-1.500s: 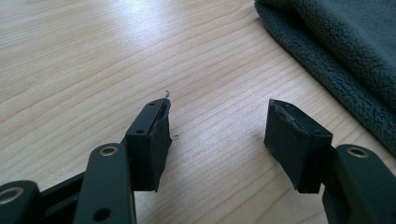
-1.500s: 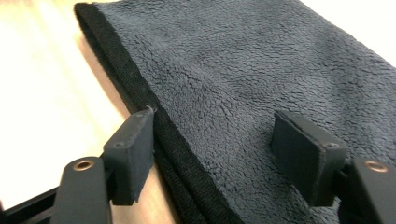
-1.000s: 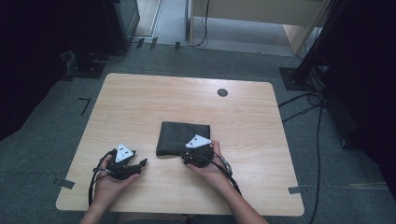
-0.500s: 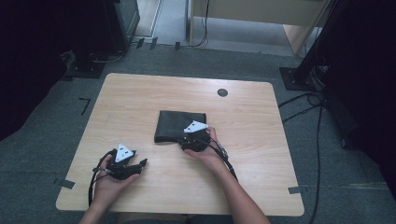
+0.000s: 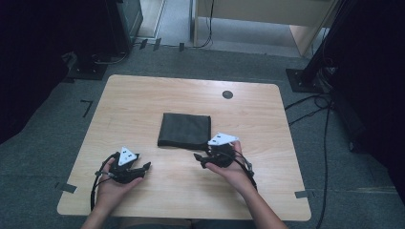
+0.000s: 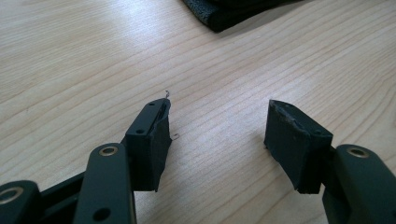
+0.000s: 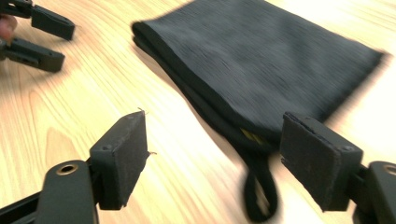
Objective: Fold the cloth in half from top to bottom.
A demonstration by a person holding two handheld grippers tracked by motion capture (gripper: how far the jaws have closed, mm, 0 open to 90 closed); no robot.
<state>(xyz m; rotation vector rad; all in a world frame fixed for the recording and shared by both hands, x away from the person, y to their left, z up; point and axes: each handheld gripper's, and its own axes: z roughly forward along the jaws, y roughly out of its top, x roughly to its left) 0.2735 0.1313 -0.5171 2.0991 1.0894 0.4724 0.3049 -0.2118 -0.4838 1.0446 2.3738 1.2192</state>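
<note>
Lower left of the high view: left tool held low over the wooden counter, jaws apart, nothing between them. Centre: folded black cloth lying flat, a small loop hanging off its near edge. Just right of centre: right tool beside the cloth's near right corner, jaws just widened, gripping nothing.

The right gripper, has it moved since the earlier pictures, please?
Yes: the right gripper has drawn back off the folded black cloth toward the table's near edge, fingers just opening, empty.
</note>
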